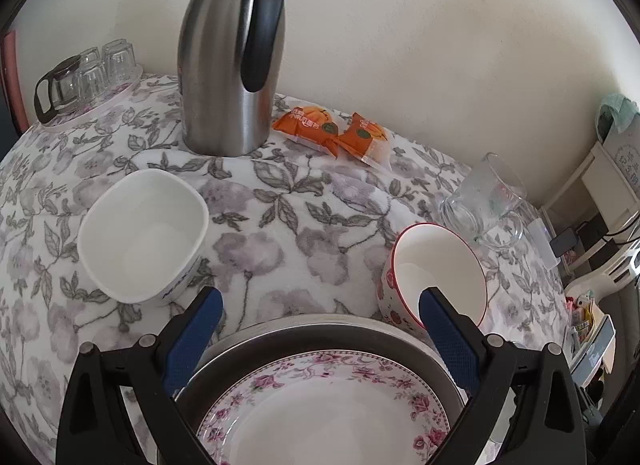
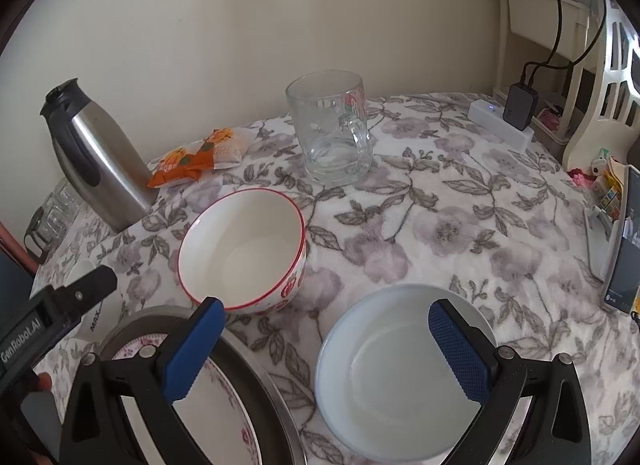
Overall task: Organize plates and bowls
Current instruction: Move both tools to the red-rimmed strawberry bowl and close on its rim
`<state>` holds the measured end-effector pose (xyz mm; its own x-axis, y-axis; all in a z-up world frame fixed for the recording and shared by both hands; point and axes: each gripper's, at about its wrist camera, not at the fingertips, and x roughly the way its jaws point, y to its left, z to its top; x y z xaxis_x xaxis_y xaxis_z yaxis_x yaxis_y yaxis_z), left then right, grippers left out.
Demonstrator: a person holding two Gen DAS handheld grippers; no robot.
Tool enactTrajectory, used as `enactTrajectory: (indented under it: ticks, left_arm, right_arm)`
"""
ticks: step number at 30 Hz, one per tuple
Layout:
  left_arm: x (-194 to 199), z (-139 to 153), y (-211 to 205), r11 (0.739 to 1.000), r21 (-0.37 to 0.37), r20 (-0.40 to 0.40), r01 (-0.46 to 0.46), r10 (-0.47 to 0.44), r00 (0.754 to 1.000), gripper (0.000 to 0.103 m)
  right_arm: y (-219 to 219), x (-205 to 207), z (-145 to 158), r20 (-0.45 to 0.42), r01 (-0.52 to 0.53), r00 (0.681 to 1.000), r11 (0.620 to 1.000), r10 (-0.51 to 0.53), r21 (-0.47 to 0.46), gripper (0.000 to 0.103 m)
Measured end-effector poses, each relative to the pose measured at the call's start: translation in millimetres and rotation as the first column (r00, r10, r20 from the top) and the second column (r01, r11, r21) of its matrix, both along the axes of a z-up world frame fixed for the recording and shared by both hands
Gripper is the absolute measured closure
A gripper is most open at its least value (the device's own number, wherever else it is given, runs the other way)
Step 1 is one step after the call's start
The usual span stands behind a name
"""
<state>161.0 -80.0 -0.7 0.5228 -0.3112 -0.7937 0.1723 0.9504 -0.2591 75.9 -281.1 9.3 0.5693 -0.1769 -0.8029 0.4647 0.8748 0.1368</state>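
Note:
A pink-flowered plate lies on a metal tray right below my open, empty left gripper. A square white bowl stands to its left, a red-rimmed bowl to its right, behind the right fingertip. In the right wrist view my right gripper is open and empty above the table, its right finger over a pale blue plate. The red-rimmed bowl stands ahead left, touching nothing. The flowered plate on the tray shows at lower left.
A steel thermos, two orange snack packs, a glass mug and a tray of glasses stand at the back of the floral tablecloth. A power strip and phone lie right.

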Motion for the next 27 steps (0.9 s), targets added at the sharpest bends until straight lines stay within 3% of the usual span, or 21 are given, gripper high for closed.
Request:
enactTrajectory:
  ticks: [4, 8, 16, 21, 23, 27]
  left_arm:
    - [6, -3, -6, 1.0, -0.002, -0.008, 0.022, -0.022, 1.0, 0.004]
    - [14, -7, -14, 0.999, 0.002, -0.031, 0.044, -0.044, 0.999, 0.004]
    - [31, -12, -36, 0.996, 0.014, -0.077, 0.086, -0.085, 0.993, 0.004]
    - [39, -21, -47, 0.995, 0.035, -0.106, 0.094, -0.09, 0.99, 0.005]
    - [42, -23, -52, 0.994, 0.036, -0.119, 0.102, -0.097, 0.988, 0.007]
    - [46, -29, -63, 0.991, 0.054, -0.148, 0.122, -0.113, 0.983, 0.016]
  right_arm:
    - [-3, 7, -1, 0.022, -0.002, 1.0, 1.0, 0.002, 0.024, 0.001]
    - [-4, 17, -6, 0.014, -0.004, 1.0, 1.0, 0.004, 0.026, 0.012]
    - [-12, 27, -17, 0.017, -0.004, 1.0, 0.998, 0.003, 0.055, 0.018]
    - [-13, 31, -22, 0.01, -0.005, 1.0, 0.998, 0.005, 0.065, 0.027]
    - [-14, 33, -26, 0.004, -0.006, 1.0, 0.998, 0.006, 0.069, 0.036]
    - [-15, 35, -29, 0.011, -0.013, 1.0, 0.996, 0.012, 0.088, 0.04]
